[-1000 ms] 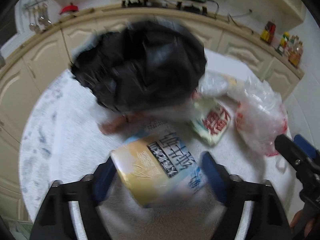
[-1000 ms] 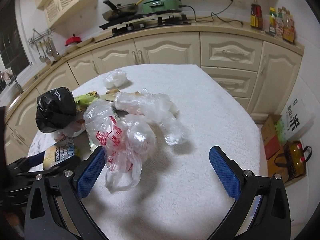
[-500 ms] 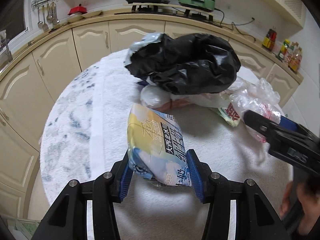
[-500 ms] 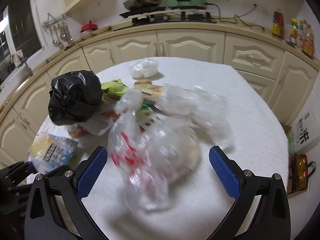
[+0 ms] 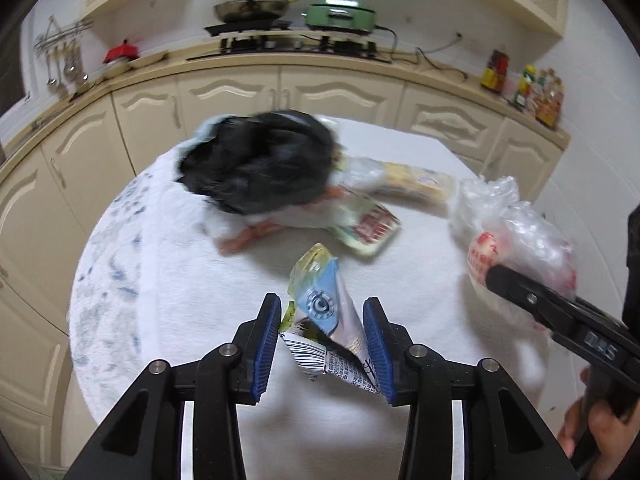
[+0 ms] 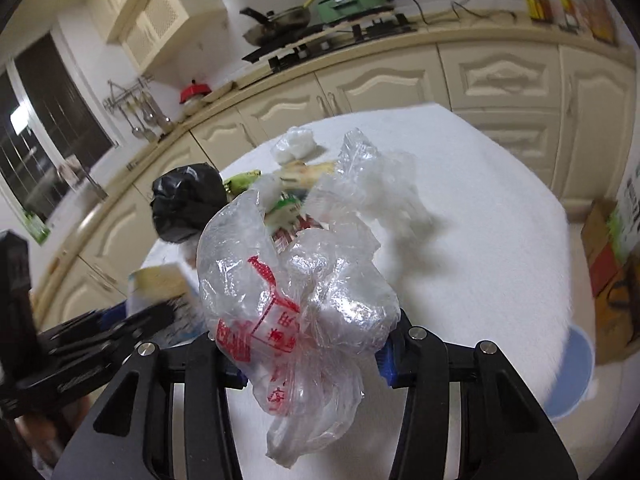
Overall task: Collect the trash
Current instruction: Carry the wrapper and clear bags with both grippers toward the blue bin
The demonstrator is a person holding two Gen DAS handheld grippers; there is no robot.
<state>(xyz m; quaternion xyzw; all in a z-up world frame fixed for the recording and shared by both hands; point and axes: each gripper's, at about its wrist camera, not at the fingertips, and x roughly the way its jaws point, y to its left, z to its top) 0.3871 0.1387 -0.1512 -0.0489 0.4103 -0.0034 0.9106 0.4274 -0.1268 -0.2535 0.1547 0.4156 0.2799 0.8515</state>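
Note:
My left gripper (image 5: 322, 344) is shut on a crumpled yellow and blue snack packet (image 5: 326, 320) and holds it above the white table (image 5: 168, 280). My right gripper (image 6: 312, 356) is shut on a clear plastic bag with red print (image 6: 296, 288), lifted off the table (image 6: 480, 216); that bag also shows in the left wrist view (image 5: 520, 248). A black bag (image 5: 260, 168) and a red and green wrapper (image 5: 368, 230) lie behind. The black bag also shows in the right wrist view (image 6: 186, 204).
A small white crumpled bag (image 6: 294, 146) lies at the table's far side. A pale packet (image 5: 416, 182) lies by the black bag. Cream cabinets (image 5: 336, 96) curve round behind. Cardboard boxes (image 6: 604, 248) and a blue stool (image 6: 572, 376) stand on the floor at right.
My left gripper has squeezed the snack packet narrower and lifted it. My right gripper has closed on the clear plastic bag and raised it from the table.

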